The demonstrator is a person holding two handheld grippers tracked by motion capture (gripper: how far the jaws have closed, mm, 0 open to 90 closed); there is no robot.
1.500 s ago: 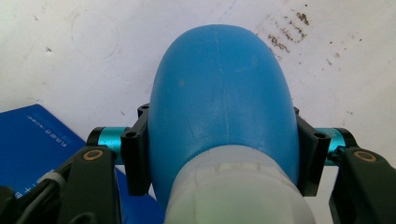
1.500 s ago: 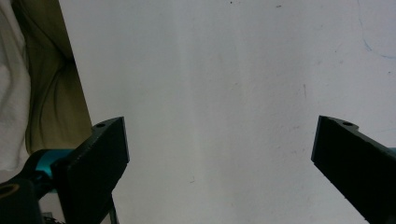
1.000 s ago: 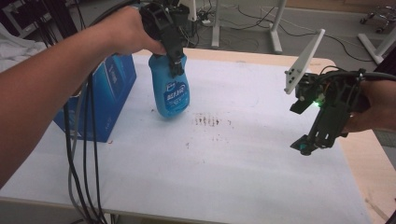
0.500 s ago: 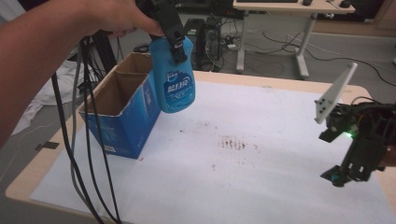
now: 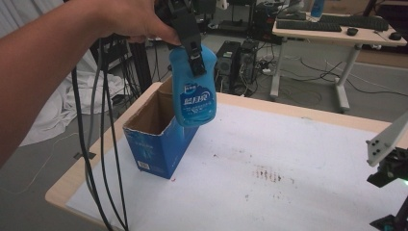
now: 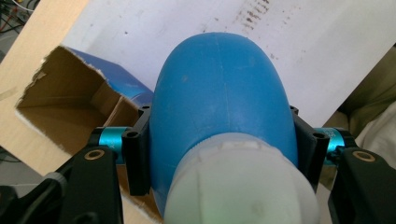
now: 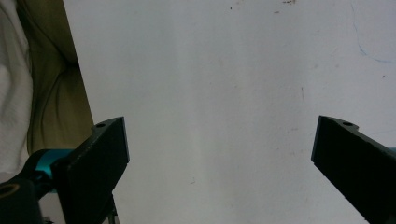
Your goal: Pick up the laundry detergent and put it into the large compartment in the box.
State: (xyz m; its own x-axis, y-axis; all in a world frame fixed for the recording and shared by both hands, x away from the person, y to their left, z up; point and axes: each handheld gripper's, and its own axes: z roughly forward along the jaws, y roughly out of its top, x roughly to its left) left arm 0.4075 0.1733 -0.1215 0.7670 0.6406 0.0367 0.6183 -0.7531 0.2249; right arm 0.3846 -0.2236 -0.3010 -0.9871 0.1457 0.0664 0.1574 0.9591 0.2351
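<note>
Risk: your left gripper (image 5: 192, 50) fingers clamp the blue bottle (image 5: 194, 89) only near its neck above the open cardboard box (image 5: 156, 127), so a swing could clip the box rim; your right gripper (image 7: 219, 154) fingers gape empty over the tabletop (image 5: 298, 159).

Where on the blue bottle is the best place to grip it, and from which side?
At the narrow shoulder just under the white cap, coming from above. The left gripper is shut on the blue bottle there now, and the bottle hangs upright over the open blue box. The wider rounded body below would probably need more jaw opening and might slip.
</note>
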